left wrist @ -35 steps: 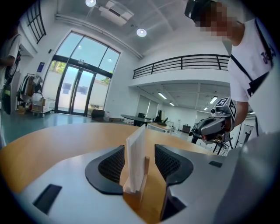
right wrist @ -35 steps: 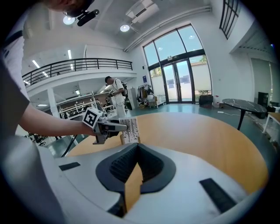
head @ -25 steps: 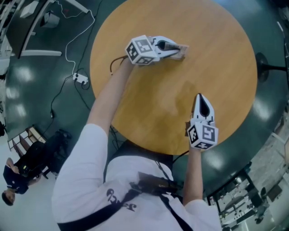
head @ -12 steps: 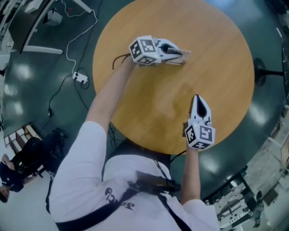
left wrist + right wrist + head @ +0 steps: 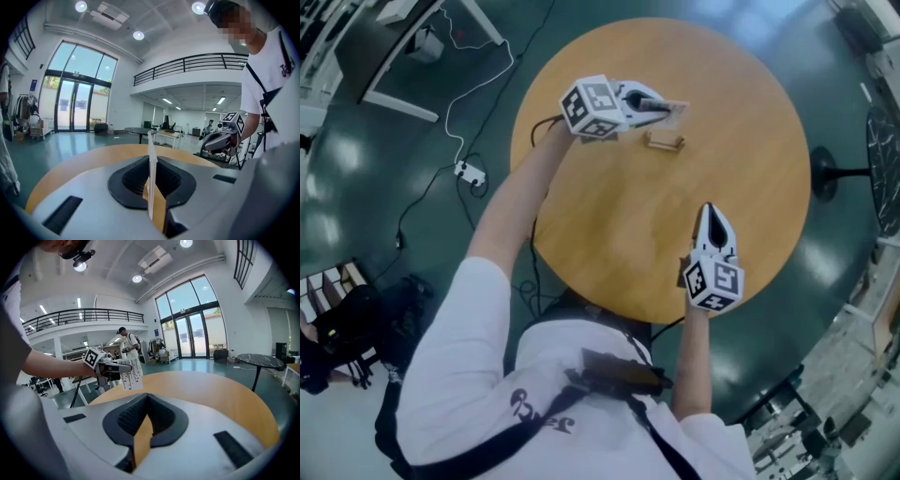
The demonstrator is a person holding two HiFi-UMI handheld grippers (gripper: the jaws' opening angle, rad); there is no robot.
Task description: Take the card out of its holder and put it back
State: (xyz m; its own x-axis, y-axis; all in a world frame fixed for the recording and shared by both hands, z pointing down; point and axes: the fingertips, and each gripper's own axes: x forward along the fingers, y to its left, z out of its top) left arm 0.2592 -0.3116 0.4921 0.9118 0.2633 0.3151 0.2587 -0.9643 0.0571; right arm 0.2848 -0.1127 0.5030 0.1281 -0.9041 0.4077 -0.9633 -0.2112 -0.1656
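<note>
Left tool (image 5: 659, 105) is seen clamped on the card (image 5: 151, 178). Its jaws have just been closing, and the card is pinched edge-on and upright between the pads. The card is held up clear of the round wooden counter (image 5: 750, 169) and out of its holder (image 5: 663, 142). That holder is found lying on the counter just beside the tool's tip. Dark print is shown on the card's face in the right gripper view. Right tool (image 5: 711, 216) is seen over the counter's near side, jaws brought together with nothing gripped, well apart from the holder.
</note>
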